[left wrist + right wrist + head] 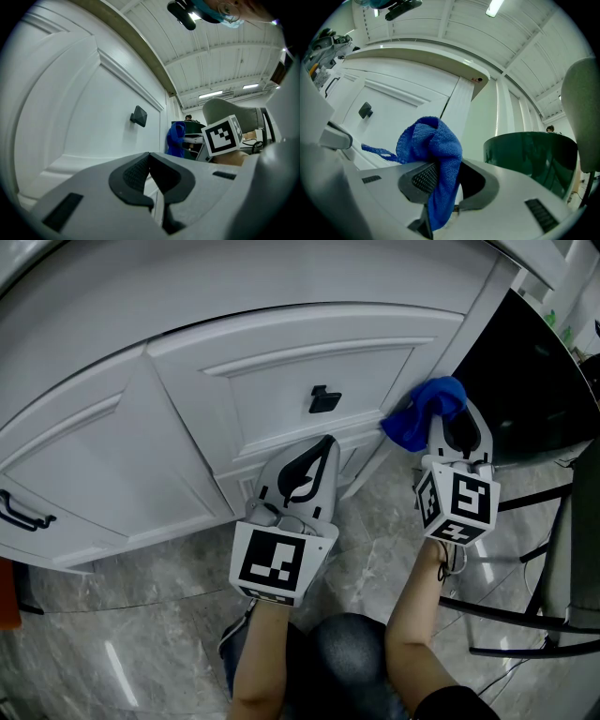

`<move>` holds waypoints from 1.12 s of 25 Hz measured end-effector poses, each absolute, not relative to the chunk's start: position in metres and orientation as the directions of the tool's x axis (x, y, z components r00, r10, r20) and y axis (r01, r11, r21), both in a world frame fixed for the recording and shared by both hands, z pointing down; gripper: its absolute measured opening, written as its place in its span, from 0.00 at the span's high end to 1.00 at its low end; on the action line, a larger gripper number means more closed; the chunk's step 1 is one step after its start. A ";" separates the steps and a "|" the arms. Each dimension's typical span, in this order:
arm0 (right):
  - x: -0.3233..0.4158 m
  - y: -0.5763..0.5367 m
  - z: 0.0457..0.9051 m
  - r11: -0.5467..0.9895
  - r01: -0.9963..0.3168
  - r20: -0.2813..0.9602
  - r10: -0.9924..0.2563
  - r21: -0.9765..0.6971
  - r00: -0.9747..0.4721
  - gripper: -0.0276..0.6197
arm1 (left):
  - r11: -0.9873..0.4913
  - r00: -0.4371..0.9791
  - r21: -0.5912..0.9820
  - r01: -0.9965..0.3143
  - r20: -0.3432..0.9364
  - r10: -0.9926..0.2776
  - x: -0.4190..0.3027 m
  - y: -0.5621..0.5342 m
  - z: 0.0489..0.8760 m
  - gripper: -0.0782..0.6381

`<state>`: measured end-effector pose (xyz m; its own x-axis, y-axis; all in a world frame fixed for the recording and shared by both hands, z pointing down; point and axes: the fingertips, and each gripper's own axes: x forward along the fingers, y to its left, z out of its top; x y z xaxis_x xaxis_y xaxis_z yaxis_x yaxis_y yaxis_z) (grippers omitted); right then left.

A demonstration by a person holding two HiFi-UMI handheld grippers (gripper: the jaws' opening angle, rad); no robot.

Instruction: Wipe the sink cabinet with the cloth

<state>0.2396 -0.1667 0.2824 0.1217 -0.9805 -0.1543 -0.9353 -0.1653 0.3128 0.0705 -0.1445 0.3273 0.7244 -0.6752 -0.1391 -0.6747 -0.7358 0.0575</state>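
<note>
One cloth (427,411) clamped in right gripper (457,427) jaws, bunched ahead of them at cabinet (281,381) right edge; left gripper (323,444) jaws together, empty, farther left.

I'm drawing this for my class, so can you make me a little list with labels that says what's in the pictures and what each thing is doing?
cloth: blue, bunched, by the cabinet's right edge
right gripper: shut on the cloth
left gripper: shut, nothing in it, pointing at the cabinet
cabinet: white, panelled doors closed
knob: black, on a door panel
floor: grey, marble-look
</note>
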 end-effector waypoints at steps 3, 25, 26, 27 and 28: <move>0.240 -0.167 0.283 -0.158 -0.938 -0.147 -0.982 0.309 0.117 0.78 | -0.735 0.724 0.061 -0.675 -0.138 -0.676 0.070 -0.144 0.327 0.89; 0.240 -0.168 0.296 -0.133 -0.943 -0.120 -0.988 0.304 0.100 0.78 | -0.739 0.729 0.062 -0.670 -0.127 -0.672 0.075 -0.145 0.330 0.89; 0.240 -0.168 0.297 -0.132 -0.944 -0.120 -0.988 0.303 0.100 0.78 | -0.741 0.731 0.060 -0.669 -0.122 -0.671 0.075 -0.145 0.330 0.89; 0.240 -0.168 0.298 -0.132 -0.944 -0.120 -0.988 0.302 0.099 0.78 | -0.742 0.733 0.058 -0.668 -0.120 -0.670 0.076 -0.144 0.331 0.89; 0.240 -0.168 0.298 -0.131 -0.944 -0.119 -0.988 0.302 0.099 0.78 | -0.742 0.733 0.058 -0.668 -0.120 -0.669 0.076 -0.144 0.331 0.89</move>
